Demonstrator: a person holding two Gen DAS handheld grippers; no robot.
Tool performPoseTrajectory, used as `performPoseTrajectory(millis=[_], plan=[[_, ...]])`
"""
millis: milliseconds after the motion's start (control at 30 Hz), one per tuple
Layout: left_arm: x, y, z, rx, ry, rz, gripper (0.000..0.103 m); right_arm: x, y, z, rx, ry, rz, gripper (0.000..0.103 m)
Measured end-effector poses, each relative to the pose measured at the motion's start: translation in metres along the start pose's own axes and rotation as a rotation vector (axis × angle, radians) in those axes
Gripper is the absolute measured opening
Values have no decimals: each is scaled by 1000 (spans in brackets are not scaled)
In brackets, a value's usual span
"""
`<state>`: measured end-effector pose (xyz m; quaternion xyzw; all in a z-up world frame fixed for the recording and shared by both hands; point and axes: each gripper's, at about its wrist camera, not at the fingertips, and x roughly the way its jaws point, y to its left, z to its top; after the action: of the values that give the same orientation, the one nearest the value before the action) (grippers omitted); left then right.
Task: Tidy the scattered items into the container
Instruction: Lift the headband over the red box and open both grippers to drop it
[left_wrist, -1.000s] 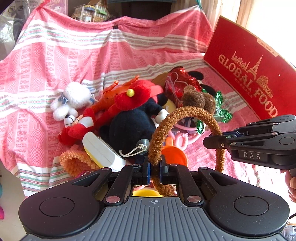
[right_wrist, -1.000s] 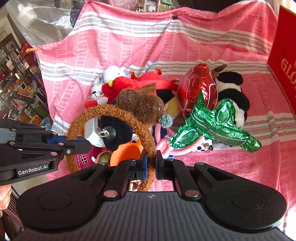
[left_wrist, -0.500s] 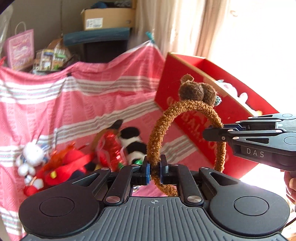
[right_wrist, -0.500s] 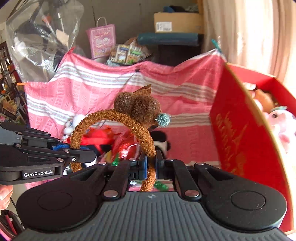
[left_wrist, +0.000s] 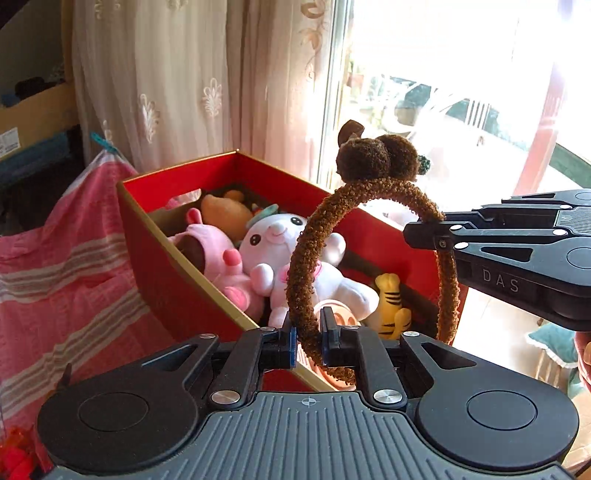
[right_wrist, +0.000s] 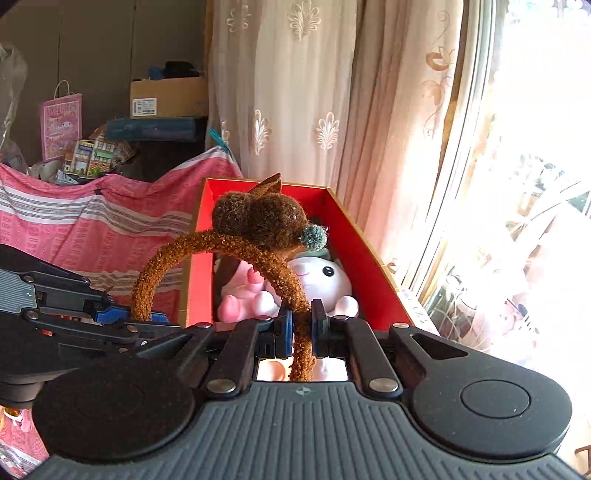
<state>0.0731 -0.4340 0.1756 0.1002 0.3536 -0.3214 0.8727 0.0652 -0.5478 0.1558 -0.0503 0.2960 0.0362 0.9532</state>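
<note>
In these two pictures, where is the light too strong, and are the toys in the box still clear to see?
Left wrist view: the window is washed out white, yet the headband and the toys in the red box stay sharp. Right wrist view: glare blows out the right side by the curtain; the box's inside is shaded but readable.

A lived-in home room. Embroidered lace curtains (right_wrist: 295, 92) hang by a sunny window (left_wrist: 461, 92). Cardboard boxes (right_wrist: 168, 96) and plush toys (left_wrist: 280, 251) clutter it.

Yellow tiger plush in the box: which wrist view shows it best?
Left wrist view. The yellow tiger plush lies in plain sight inside the red box, beside the white bunny plush, framed by the brown headband. The right wrist view shows none of it; that gripper's body blocks that part of the box.
</note>
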Motion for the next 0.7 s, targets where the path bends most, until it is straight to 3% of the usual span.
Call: performPoseTrajectory(millis=[67, 100, 133, 167, 200, 233, 333, 700], plan=[[19, -6, 6, -6, 27, -2, 8, 8, -15, -2, 4, 15, -15, 14], [27, -7, 8, -10, 43, -10, 27, 15, -20, -3, 1, 30, -26, 17], [34, -10, 8, -13, 53, -7, 39, 22, -22, -5, -3, 45, -34, 25], [39, -13, 7, -13, 59, 11, 49, 25, -25, -8, -1, 54, -49, 56], [39, -11, 7, -15, 63, 37, 75, 26, -27, -10, -4, 44, -61, 81], [41, -13, 5, -12, 52, 66, 92, 25, -28, -13, -11, 22, -75, 82], [30, -12, 2, 13, 10, 125, 96, 29, -29, -15, -28, 5, -83, 84], [7, 24, -13, -30, 28, 134, 96, 32, 2, 0, 18, -34, -36, 88]])
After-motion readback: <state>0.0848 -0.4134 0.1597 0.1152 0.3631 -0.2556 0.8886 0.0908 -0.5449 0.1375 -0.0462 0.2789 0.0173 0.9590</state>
